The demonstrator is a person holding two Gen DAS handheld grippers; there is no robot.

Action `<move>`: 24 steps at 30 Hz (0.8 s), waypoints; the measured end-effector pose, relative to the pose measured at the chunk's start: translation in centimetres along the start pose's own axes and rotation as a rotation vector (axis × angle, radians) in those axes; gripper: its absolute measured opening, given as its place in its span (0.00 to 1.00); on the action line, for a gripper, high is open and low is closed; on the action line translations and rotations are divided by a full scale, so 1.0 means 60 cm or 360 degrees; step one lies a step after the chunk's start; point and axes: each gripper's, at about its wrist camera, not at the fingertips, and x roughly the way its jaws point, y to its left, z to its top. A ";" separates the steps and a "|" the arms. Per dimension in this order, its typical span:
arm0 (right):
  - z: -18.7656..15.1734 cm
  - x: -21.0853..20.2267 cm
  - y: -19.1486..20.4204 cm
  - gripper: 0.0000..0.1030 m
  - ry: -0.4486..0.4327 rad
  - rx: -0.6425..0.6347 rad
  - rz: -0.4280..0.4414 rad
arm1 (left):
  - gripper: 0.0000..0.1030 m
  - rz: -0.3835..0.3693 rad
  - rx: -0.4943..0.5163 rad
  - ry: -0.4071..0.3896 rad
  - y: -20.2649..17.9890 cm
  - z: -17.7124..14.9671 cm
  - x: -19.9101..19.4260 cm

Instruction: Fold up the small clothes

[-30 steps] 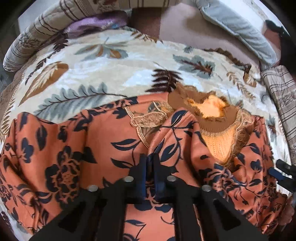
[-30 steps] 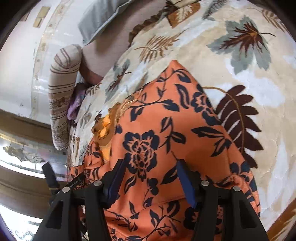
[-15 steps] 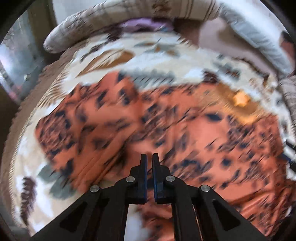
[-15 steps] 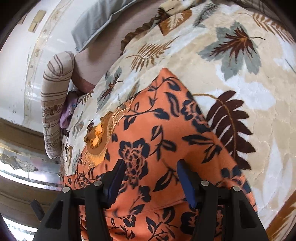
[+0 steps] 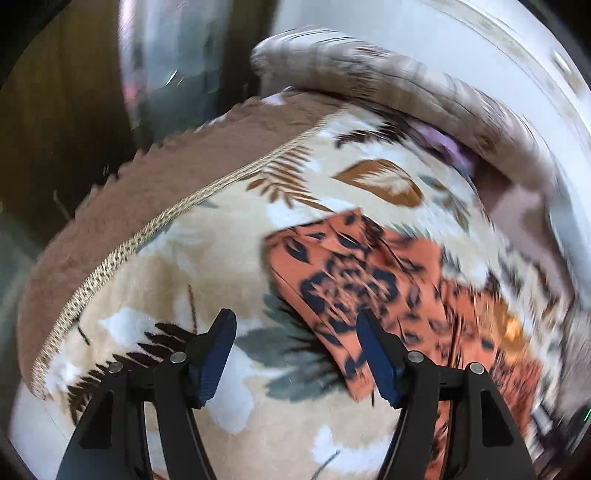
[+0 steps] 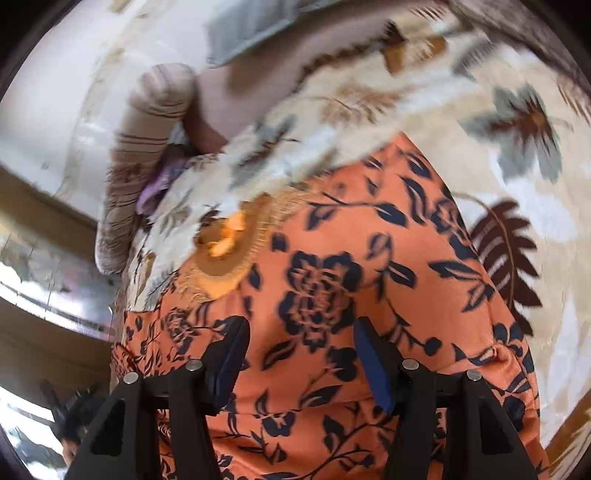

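Note:
An orange garment with dark blue flowers (image 6: 332, 295) lies on a leaf-patterned blanket (image 6: 517, 155). Its gold embroidered neckline (image 6: 225, 258) points toward the pillows. My right gripper (image 6: 299, 354) is open just above the cloth, holding nothing. In the left wrist view, the garment's edge (image 5: 354, 280) lies to the right, blurred. My left gripper (image 5: 295, 350) is open and empty over the blanket (image 5: 207, 258), its right finger (image 5: 376, 354) at the garment's lower edge.
Striped pillows (image 6: 147, 140) and a grey pillow (image 6: 251, 26) lie at the bed's head, with a purple cloth (image 6: 155, 184) between. The blanket's brown border and bed edge (image 5: 147, 177) are left of my left gripper, dark furniture beyond.
My left gripper let go of the garment, opened and swung left to the garment's edge near the bed's side. My right gripper stayed open and shifted slightly over the cloth.

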 end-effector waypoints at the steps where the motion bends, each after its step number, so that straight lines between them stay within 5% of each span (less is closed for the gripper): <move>1: -0.001 -0.001 0.005 0.61 -0.0007 -0.0011 0.0011 | 0.66 -0.0006 -0.0073 0.0007 0.010 0.007 0.009; 5: -0.001 0.004 0.004 0.61 0.0005 0.0004 0.0009 | 0.66 -0.0113 -0.0237 0.0131 0.008 -0.001 0.050; 12: 0.003 0.009 0.001 0.61 0.0033 0.0038 0.0019 | 0.66 -0.0324 -0.0252 0.0233 -0.034 -0.035 0.087; 14: 0.002 0.011 0.003 0.61 0.0044 0.0029 0.0024 | 0.34 -0.0333 -0.0234 0.0252 -0.052 -0.040 0.098; 16: 0.000 0.010 0.005 0.61 0.0042 0.0019 0.0022 | 0.12 -0.0316 -0.0203 0.0278 -0.059 -0.042 0.102; 20: 0.000 0.006 0.003 0.61 0.0025 0.0028 0.0017 | 0.07 -0.0299 -0.0229 0.0248 -0.067 -0.045 0.082; 24: 0.001 0.005 0.005 0.61 0.0026 0.0038 0.0060 | 0.06 -0.0484 -0.0241 0.0214 -0.099 -0.038 0.021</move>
